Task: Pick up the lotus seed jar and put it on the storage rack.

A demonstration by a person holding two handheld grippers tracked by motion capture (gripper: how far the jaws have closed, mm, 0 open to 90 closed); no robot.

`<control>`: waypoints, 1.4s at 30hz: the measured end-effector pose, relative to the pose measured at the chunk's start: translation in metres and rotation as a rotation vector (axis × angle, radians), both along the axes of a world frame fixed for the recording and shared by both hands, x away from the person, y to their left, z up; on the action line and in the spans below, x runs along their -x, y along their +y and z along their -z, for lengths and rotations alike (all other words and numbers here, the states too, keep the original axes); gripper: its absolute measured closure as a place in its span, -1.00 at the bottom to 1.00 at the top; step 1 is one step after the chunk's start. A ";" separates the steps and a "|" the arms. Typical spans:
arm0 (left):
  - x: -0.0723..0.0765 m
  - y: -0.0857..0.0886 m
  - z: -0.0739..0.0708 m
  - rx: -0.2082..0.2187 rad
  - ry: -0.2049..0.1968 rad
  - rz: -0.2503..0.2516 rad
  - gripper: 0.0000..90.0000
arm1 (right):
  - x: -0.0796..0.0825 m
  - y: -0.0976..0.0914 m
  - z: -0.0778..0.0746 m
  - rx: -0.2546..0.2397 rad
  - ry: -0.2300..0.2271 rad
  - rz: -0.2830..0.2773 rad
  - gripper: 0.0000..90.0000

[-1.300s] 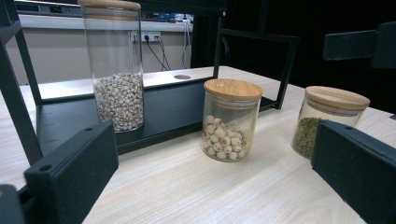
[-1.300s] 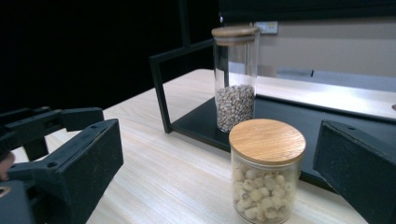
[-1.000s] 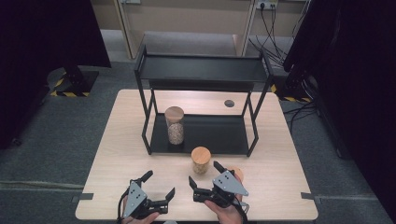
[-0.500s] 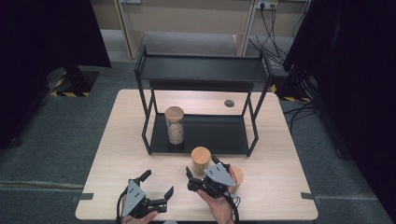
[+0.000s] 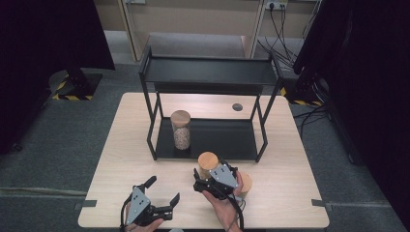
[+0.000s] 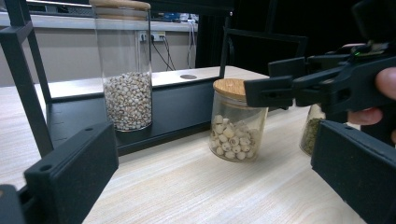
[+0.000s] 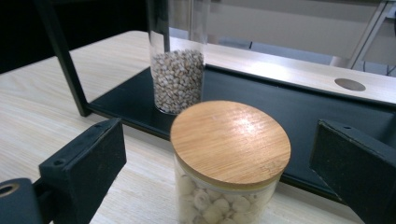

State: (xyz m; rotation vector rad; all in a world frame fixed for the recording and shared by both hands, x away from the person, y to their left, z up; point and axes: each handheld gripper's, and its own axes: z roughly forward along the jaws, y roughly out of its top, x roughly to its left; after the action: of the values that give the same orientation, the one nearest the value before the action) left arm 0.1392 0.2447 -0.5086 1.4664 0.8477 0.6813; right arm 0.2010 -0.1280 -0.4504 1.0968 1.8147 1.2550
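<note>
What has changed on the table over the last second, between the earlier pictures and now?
The right gripper slid left across the wooden table toward the short glass jar with the bamboo lid, its jaws now open either side of it, gripping nothing. The left gripper, the tall glass jar of grains on the black metal shelf rack and the short jar stayed put.

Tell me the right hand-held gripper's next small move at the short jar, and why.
Probably ease the right hand-held gripper a little further forward, then close: its jaws stand open on either side of the short jar, pads not yet touching the glass.
</note>
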 end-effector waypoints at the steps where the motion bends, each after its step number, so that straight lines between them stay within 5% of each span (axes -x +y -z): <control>1: 0.000 0.000 0.000 0.002 0.000 0.000 -1.00 | -0.002 0.002 0.001 0.007 0.007 0.006 -0.91; 16: 0.000 0.000 0.000 0.002 0.002 0.004 -0.99 | -0.018 0.004 0.009 0.020 0.050 0.037 -0.79; 31: -0.001 0.001 0.000 0.002 0.001 0.005 -0.99 | -0.028 -0.003 0.011 0.002 0.082 -0.005 -0.44; 42: -0.001 0.001 0.000 -0.001 0.002 0.007 -0.99 | -0.023 -0.004 0.005 -0.022 0.046 -0.024 -0.43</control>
State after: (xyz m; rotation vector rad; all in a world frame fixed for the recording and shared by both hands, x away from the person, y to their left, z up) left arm 0.1398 0.2457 -0.5083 1.4705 0.8435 0.6750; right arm 0.2243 -0.1318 -0.4552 1.1272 1.8571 1.2768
